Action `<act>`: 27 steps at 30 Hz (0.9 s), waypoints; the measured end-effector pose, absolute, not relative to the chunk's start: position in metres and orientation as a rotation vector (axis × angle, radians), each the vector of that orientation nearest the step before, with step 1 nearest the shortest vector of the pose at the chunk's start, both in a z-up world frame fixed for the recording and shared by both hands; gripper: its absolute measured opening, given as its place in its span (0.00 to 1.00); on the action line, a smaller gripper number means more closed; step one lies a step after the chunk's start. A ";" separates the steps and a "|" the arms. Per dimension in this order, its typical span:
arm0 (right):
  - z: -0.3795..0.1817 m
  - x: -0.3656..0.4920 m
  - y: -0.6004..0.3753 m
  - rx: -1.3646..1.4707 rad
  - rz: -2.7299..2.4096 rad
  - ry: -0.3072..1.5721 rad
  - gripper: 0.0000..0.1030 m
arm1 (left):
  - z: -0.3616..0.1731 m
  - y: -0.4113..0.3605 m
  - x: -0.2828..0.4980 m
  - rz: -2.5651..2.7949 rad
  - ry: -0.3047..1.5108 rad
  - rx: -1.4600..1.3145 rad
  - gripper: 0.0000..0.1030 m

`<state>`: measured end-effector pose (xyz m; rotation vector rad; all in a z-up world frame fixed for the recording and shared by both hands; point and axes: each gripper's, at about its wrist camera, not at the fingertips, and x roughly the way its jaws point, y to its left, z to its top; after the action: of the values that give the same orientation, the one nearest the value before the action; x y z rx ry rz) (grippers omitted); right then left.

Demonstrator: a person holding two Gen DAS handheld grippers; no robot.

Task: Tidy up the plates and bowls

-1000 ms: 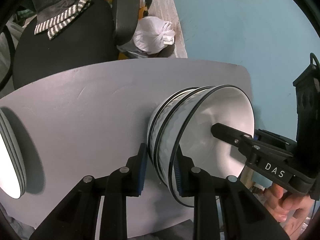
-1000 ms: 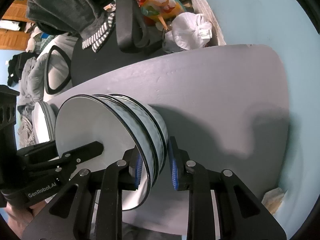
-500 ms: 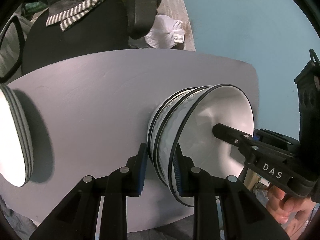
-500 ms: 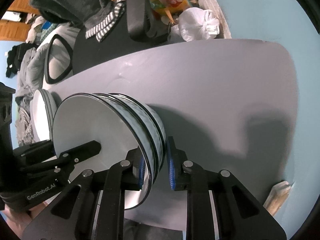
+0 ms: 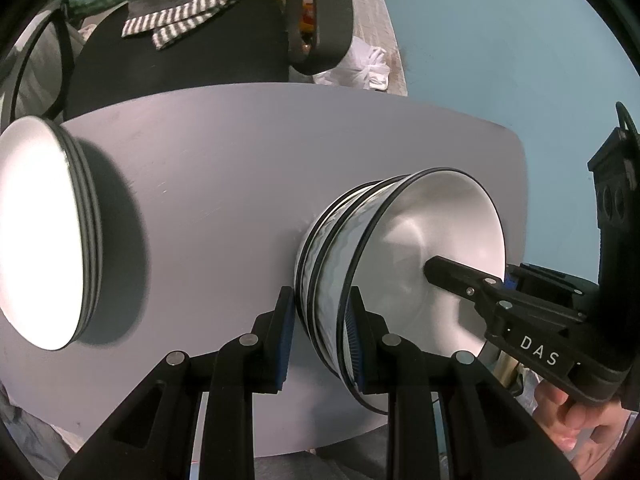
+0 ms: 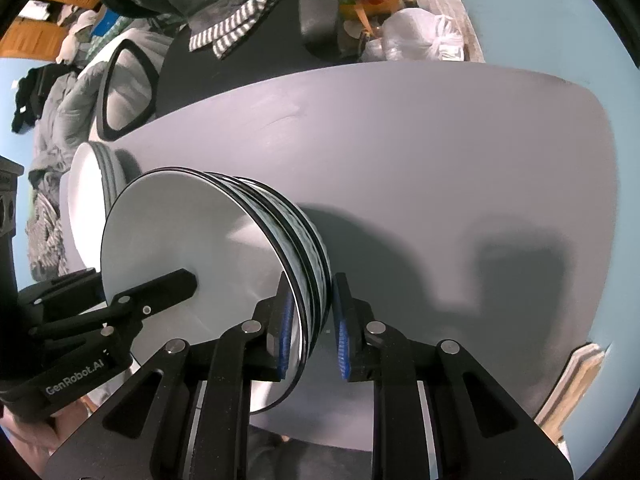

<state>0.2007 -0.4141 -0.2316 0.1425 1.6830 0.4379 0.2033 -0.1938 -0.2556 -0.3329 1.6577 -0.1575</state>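
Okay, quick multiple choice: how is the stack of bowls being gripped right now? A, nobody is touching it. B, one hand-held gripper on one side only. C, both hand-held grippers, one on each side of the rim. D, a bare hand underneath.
C: the left hand-held gripper clamps one side of the stack of bowls and the right hand-held gripper clamps the opposite side.

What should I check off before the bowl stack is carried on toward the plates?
1. Left gripper clamped on the rim of the bowl stack: ok.
2. Right gripper clamped on the opposite rim: ok.
3. Bowls nested evenly, none slipping out: ok.
4. Stack lifted off the table: cannot tell.
5. Bare tabletop between the bowls and the plate stack: ok.
6. Plate stack sitting squarely, rims aligned: ok.
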 end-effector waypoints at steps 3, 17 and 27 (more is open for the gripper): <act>-0.229 0.198 -0.406 0.136 0.445 1.679 0.18 | -0.253 -0.185 0.197 -0.152 1.650 -0.343 0.23; -0.214 0.179 -0.368 0.101 0.455 1.653 0.18 | -0.238 -0.153 0.175 -0.136 1.608 -0.350 0.23; -0.196 0.174 -0.330 0.080 0.479 1.625 0.18 | -0.219 -0.114 0.165 -0.110 1.565 -0.368 0.23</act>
<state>0.1735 -0.3299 -0.1963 0.0799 1.6250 0.4795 0.1648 -0.1135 -0.2186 -0.3683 1.5646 -0.1101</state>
